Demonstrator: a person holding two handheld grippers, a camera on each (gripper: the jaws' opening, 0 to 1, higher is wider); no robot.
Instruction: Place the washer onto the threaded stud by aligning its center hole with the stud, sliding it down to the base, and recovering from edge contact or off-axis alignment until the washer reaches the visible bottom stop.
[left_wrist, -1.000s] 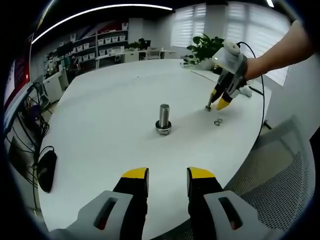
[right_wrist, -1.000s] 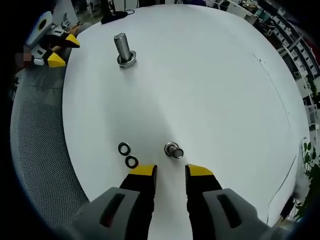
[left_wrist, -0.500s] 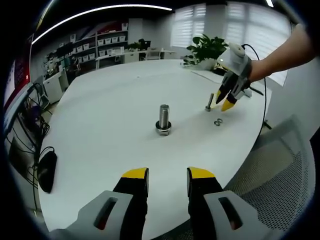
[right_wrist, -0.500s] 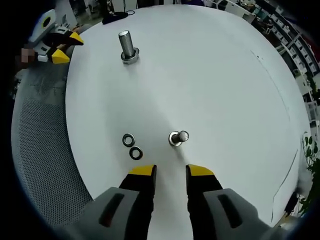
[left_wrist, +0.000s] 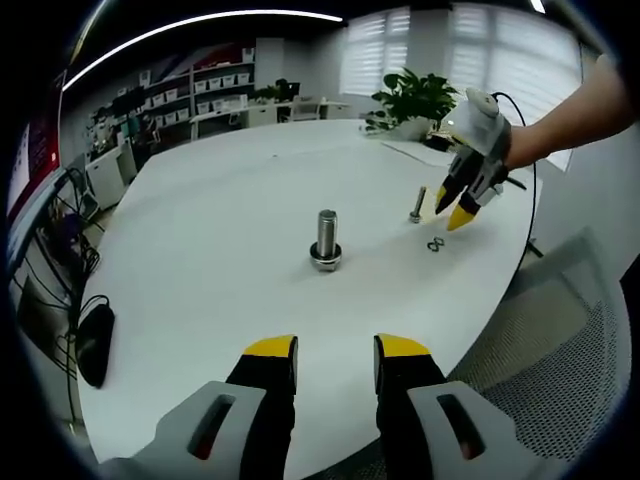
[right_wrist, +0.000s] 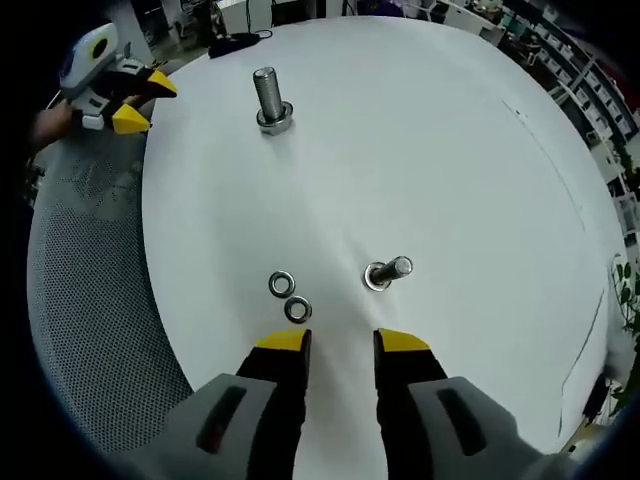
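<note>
white round bench (left_wrist: 200, 230), both my grippers up off it. left gripper (left_wrist: 335, 350) sits low at the near edge, fingers parted with a clear gap, nothing between them. right gripper (right_wrist: 342, 342) same, fingers apart and empty, hovering above the bench just short of the washers (right_wrist: 289, 297).

two washers lie flat on the bench, touching or nearly so, just ahead of my right gripper's left finger. in the left gripper view they're small rings (left_wrist: 435, 245) under the right gripper (left_wrist: 452, 205), which hangs above the bench on a person's arm (left_wrist: 565, 110).

small stud (right_wrist: 386, 273) stands just beside the washers, looks bare, base flange on the bench. big stud (left_wrist: 327, 238) stands upright mid-bench, well apart from the washers, with a ring or flange at its base, can't tell which.

black mouse (left_wrist: 92, 342) on the bench's left edge. mesh chair (right_wrist: 90, 300) beside the bench. plant (left_wrist: 415, 95) at the far side.
</note>
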